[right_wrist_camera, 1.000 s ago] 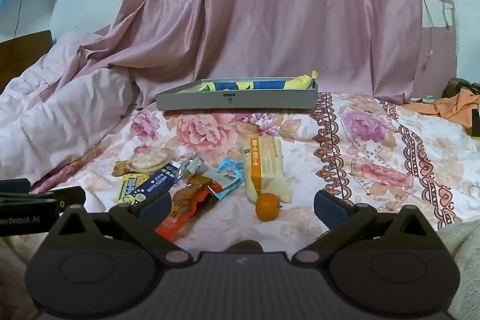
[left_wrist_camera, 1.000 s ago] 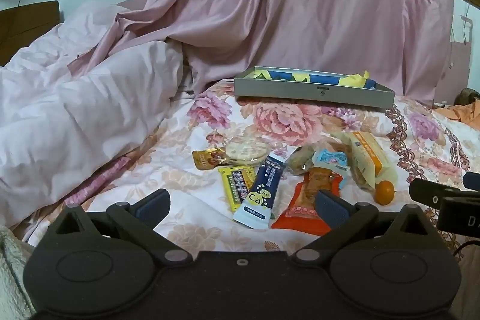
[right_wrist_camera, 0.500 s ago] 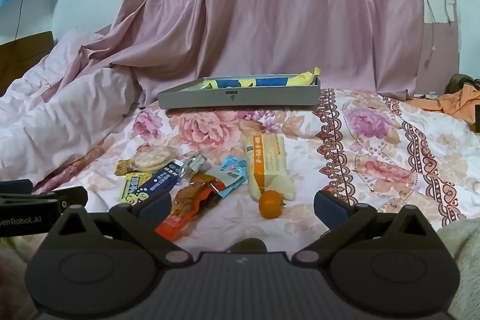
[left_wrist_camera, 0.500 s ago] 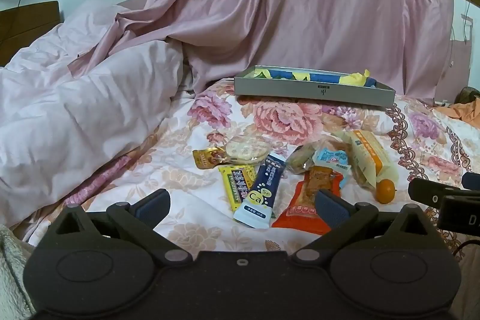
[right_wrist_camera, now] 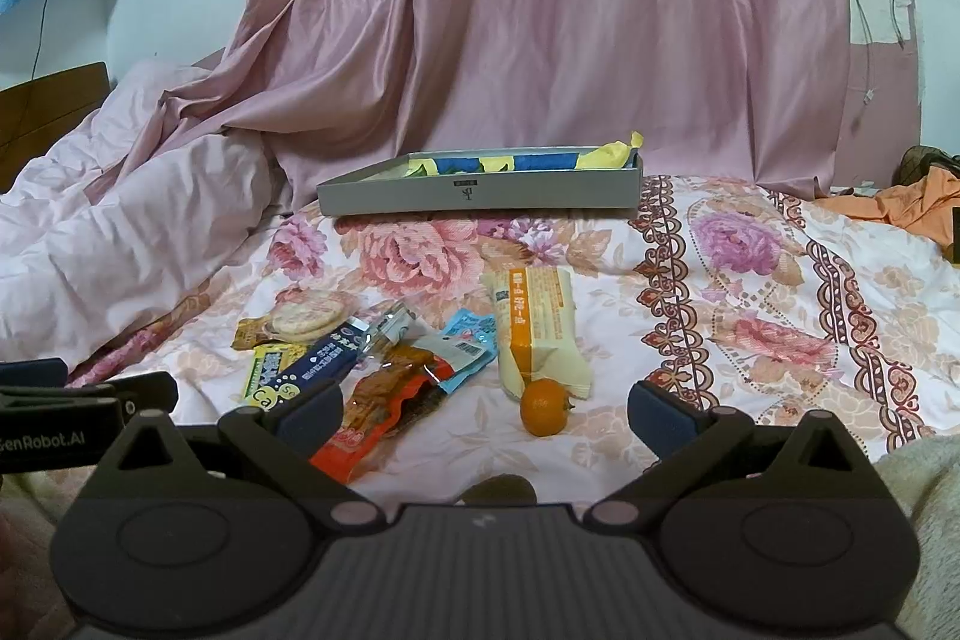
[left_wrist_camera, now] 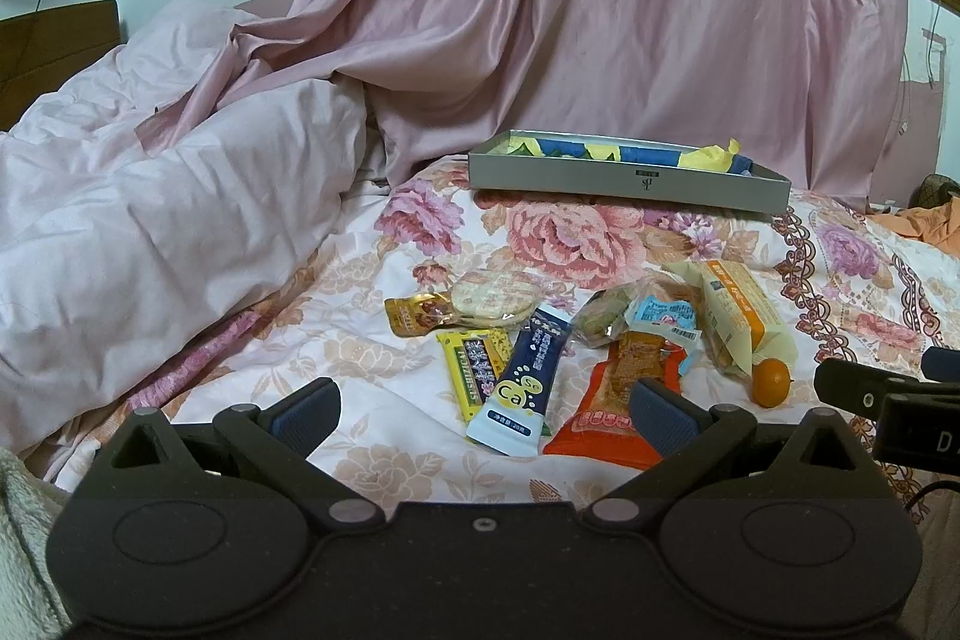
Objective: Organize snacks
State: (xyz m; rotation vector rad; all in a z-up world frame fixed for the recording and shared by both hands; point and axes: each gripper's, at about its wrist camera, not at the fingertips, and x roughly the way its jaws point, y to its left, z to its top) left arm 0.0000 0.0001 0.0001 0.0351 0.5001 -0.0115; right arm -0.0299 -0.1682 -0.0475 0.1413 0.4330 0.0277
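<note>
**Two low wrist views over one bed**

Both fisheye cameras sat low behind their open fingers, facing forward across the floral bedspread [left_wrist_camera: 372,340] toward the pink hanging curtain [right_wrist_camera: 540,40]. The left view looked from the left, the right view from further right. Both shared the near pile of wrapped snacks [left_wrist_camera: 576,340], the small orange fruit [right_wrist_camera: 543,415] and the far shallow grey cardboard tray [right_wrist_camera: 480,196].
</note>
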